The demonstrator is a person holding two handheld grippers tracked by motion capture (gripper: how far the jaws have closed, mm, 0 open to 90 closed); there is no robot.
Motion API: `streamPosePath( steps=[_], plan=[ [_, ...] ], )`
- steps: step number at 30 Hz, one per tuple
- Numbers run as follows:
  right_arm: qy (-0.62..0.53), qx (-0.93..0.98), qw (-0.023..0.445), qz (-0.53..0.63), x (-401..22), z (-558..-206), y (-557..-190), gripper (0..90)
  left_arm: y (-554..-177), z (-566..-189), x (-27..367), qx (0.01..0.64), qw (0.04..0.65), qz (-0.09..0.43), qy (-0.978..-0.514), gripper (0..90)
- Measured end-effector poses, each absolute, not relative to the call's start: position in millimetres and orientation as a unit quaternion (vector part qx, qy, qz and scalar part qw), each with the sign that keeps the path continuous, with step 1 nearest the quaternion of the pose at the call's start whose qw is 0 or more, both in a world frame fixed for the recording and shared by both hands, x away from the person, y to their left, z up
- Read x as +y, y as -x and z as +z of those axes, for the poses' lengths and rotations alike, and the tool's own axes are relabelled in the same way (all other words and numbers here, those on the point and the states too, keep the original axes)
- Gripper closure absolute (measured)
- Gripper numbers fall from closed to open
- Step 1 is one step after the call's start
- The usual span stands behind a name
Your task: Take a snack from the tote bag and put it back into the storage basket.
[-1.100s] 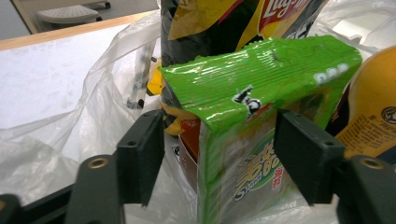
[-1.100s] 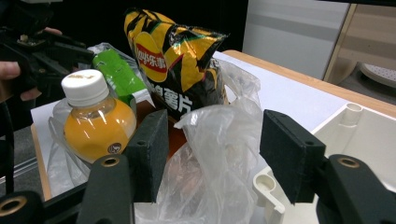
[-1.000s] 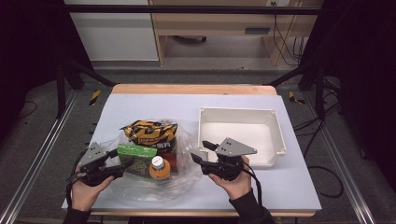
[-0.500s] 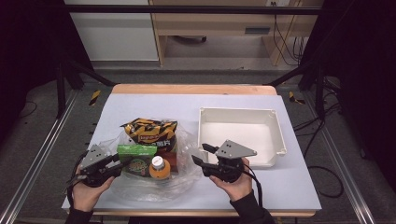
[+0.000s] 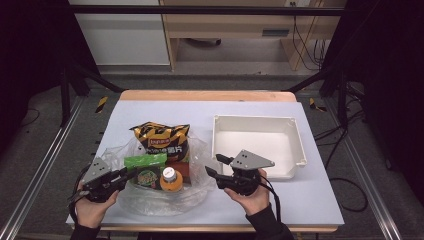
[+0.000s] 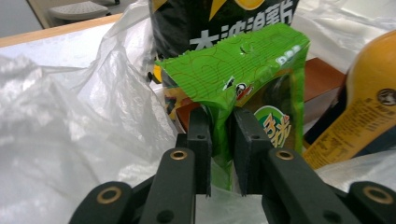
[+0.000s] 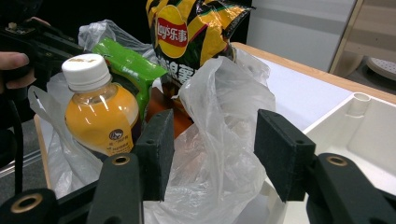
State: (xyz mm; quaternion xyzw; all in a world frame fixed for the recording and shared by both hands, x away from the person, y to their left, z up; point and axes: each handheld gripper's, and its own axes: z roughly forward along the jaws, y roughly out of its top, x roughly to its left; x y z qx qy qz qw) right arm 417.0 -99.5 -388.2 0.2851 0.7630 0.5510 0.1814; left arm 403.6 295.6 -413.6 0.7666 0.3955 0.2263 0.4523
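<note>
Between the jaws of the left claw [image 6: 223, 154], the lower edge of the green snack packet [image 6: 243, 79] is pinched, and those jaws have just been closing onto it; the packet's bottom end is hidden behind the pads. It lies at the near left of the clear plastic bag [image 5: 165, 195], which also holds the chip bag [image 5: 162, 139], the orange juice bottle [image 5: 171, 179] and a brown box [image 6: 322, 81] mostly covered by the rest. Beside the bag, the white tray [image 5: 295, 150] sits bare on the bench [image 5: 310, 200]. Compared with a second ago, the packet has shifted slightly toward the person. Right claw [image 7: 212, 149] stands spread around a loose fold of the plastic bag, pressing nothing.
</note>
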Motion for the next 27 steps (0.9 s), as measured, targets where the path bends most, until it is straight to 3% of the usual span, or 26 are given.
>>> streamPosePath(
  steps=[18,27],
  plan=[
    [-0.282,0.758,0.181,0.559,-98.9,-378.6,-418.4,48.2,-386.8,-379.6,299.4,0.368,0.498,0.245,-0.746,81.8],
    [-0.28,0.743,0.185,0.579,-98.0,-362.4,-420.8,41.4,-390.9,-359.4,296.8,0.361,0.522,0.255,-0.73,81.8]
  ],
)
